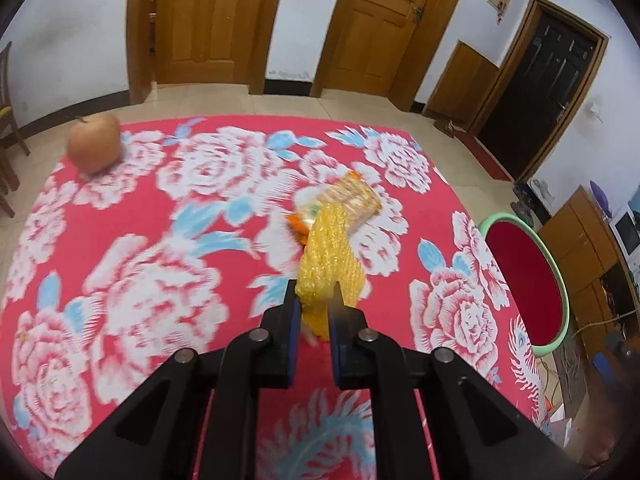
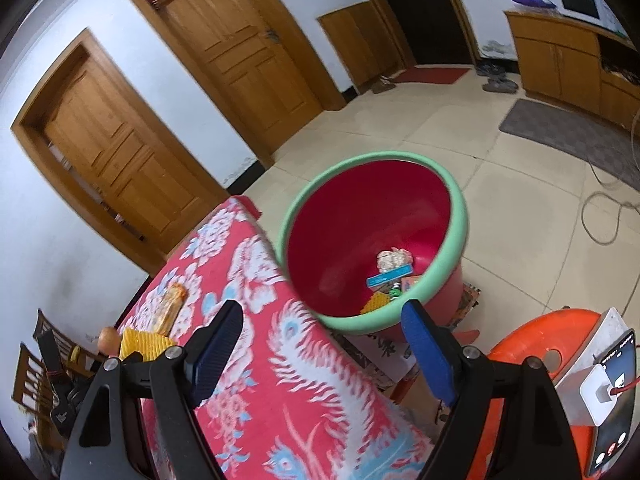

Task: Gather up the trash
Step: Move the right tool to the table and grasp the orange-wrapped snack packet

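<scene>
Floral cloth [image 1: 140,240]: left tongs [image 1: 314,300] pinch (tightly) yellow mesh [image 1: 332,248].

The surface [image 1: 160,208] wore a red cloth patterned with white peonies and light blue leaves. On it, near the far left corner, sat an orange-brown fruit [image 1: 94,142]. A yellow foam net [image 1: 330,256] had a ribbed mesh texture. Beside the surface, the basin [image 2: 448,200] was red inside with a mint green rim.
</scene>
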The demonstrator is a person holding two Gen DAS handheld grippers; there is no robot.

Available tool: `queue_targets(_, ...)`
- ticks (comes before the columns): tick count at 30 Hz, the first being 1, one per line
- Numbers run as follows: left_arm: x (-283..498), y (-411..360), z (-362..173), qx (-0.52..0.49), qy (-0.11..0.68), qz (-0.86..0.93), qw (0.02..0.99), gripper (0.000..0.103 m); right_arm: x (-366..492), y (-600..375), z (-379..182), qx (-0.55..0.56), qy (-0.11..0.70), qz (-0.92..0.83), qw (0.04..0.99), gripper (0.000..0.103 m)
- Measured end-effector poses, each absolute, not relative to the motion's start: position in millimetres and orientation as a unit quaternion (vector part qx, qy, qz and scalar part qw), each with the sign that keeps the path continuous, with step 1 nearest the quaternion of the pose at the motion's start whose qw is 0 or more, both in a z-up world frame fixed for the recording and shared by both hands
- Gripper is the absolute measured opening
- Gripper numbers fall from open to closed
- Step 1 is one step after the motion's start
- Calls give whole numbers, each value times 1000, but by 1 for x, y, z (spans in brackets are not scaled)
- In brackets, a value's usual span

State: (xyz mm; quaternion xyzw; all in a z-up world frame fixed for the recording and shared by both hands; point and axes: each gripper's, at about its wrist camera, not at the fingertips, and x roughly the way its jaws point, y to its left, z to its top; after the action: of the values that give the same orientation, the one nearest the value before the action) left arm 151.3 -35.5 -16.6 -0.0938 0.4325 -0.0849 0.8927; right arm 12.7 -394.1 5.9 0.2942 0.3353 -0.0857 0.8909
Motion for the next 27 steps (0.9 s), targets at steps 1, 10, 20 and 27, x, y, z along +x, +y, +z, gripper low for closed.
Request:
queue_targets(1,149,-31,-14,-95,429,-80,895,11,12,-389,10,289,334,-80,894,83)
queue_targets(10,133,19,14,-98,397,-28,912,11,18,-333,45,237,337,-9,911,84)
queue_targets(20,140,57,26,-95,382,8,919,11,46,-255,79,172,370,87,909,84)
queue_targets(27,153,76,8,-116,380,24,918,11,91,-211,73,152,389,94,904,84)
